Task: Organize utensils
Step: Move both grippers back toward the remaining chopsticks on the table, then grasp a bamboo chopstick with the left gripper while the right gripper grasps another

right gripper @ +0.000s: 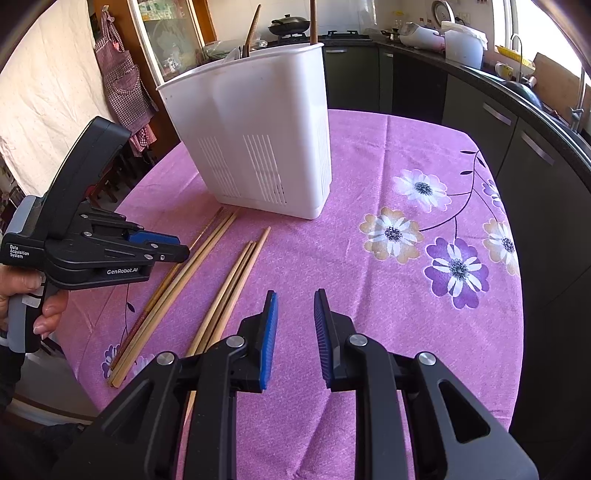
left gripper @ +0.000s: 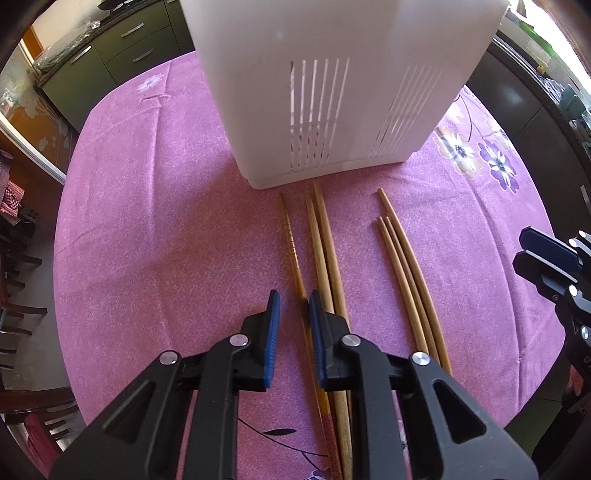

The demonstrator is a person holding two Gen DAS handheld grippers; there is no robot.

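- We count six chopsticks on the pink cloth [left gripper: 147,229], lying in two groups: on the left one dark ridged stick [left gripper: 291,243] beside a pale pair [left gripper: 325,243], and on the right three pale sticks [left gripper: 402,266] close together.
- One white slotted holder [left gripper: 325,92] stands just past the stick tips; from the right wrist view two utensil handles [right gripper: 313,20] rise out of its top.
- Around the table we see dark cabinets [right gripper: 524,147], a counter with a wok [right gripper: 289,25], and a checked apron [right gripper: 118,74] hanging at the left.
- The holder's wall blocks the far end of the sticks' line.
- Our left gripper [left gripper: 293,306] points steeply down over the left group, jaws narrow, with the dark stick running between them; we cannot tell whether the pads press it.
- A hand [right gripper: 48,306] grips that tool's handle.
- Our right gripper [right gripper: 295,306] hangs over bare cloth right of the three sticks, jaws narrowly apart and holding nothing.
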